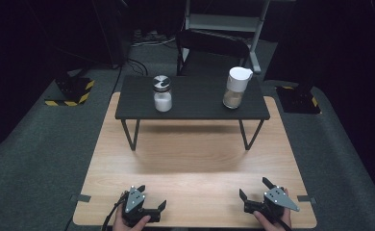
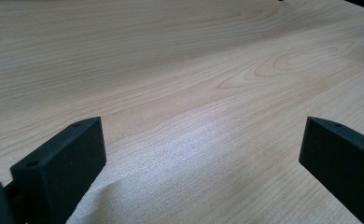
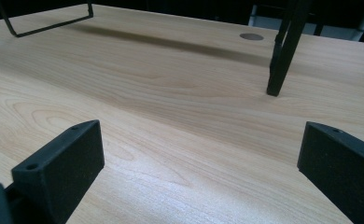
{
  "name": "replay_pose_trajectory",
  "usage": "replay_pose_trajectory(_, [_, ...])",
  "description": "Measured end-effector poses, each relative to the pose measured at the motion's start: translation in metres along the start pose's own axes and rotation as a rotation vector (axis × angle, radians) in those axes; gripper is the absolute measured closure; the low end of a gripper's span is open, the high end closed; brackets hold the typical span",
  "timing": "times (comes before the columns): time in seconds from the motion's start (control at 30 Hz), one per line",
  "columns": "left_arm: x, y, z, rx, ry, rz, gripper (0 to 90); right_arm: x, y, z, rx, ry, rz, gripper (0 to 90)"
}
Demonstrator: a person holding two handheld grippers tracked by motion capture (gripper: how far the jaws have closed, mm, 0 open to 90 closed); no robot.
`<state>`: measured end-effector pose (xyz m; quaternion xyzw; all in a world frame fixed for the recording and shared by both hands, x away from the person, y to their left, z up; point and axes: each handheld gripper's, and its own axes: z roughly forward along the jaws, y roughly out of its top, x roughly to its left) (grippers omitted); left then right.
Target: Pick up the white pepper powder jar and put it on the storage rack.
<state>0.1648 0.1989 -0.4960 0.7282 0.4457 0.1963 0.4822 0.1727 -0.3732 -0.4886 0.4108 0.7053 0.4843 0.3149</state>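
A glass shaker (image 1: 162,94) with a metal lid and white contents stands on the left part of a small black shelf (image 1: 192,107). On the shelf's right part stands a taller jar (image 1: 236,87) with a white spout lid and tan contents. My left gripper (image 1: 153,198) rests near the table's front edge, open, with bare wood between its jaws (image 2: 203,154). My right gripper (image 1: 255,189) lies at the front right, also open and holding nothing (image 3: 201,158). Both are far from the shelf.
The light wooden table (image 1: 195,159) has a broad bare stretch between the grippers and the shelf legs (image 3: 283,51). A dark chair (image 1: 212,45) stands behind the table. Black-and-yellow-striped stand bases (image 1: 72,91) sit on the grey floor at both sides.
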Motion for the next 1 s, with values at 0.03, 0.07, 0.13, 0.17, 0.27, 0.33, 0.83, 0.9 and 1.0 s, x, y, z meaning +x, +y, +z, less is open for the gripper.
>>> replay_pose_trajectory(0.03, [0.0006, -0.0002, 0.0000, -0.001, -0.002, -0.003, 1.0, -0.0004, 0.0002, 0.0001, 0.001, 0.003, -0.001, 0.4])
replay_pose_trajectory(0.07, [0.0013, -0.0006, -0.0001, -0.002, -0.003, -0.011, 0.9, -0.0007, 0.0003, 0.0003, 0.002, 0.004, 0.001, 0.4])
replay_pose_trajectory(0.13, [0.0016, -0.0008, 0.0000, -0.001, -0.001, -0.021, 0.9, -0.0012, 0.0004, 0.0009, 0.001, 0.006, 0.012, 0.3])
replay_pose_trajectory(0.17, [0.0016, -0.0008, 0.0000, -0.001, -0.001, -0.021, 0.9, -0.0012, 0.0004, 0.0009, 0.001, 0.006, 0.012, 0.3])
replay_pose_trajectory(0.27, [0.0012, -0.0001, 0.0002, 0.003, 0.001, -0.019, 0.9, -0.0019, 0.0004, 0.0010, 0.001, 0.010, 0.015, 0.4])
replay_pose_trajectory(0.33, [0.0016, -0.0001, 0.0003, 0.003, -0.002, -0.017, 0.9, -0.0022, 0.0000, 0.0009, -0.001, 0.010, 0.017, 0.3])
replay_pose_trajectory(0.83, [0.0053, 0.0013, 0.0014, 0.015, -0.026, -0.013, 0.9, -0.0008, 0.0006, 0.0012, 0.003, 0.002, 0.017, 0.4])
replay_pose_trajectory(0.9, [0.0056, 0.0022, 0.0016, 0.020, -0.026, -0.013, 0.9, -0.0008, 0.0001, 0.0010, 0.000, 0.001, 0.018, 0.4])
replay_pose_trajectory(1.0, [0.0060, 0.0033, 0.0020, 0.025, -0.028, -0.014, 0.9, -0.0016, -0.0009, 0.0003, -0.006, 0.004, 0.022, 0.4])
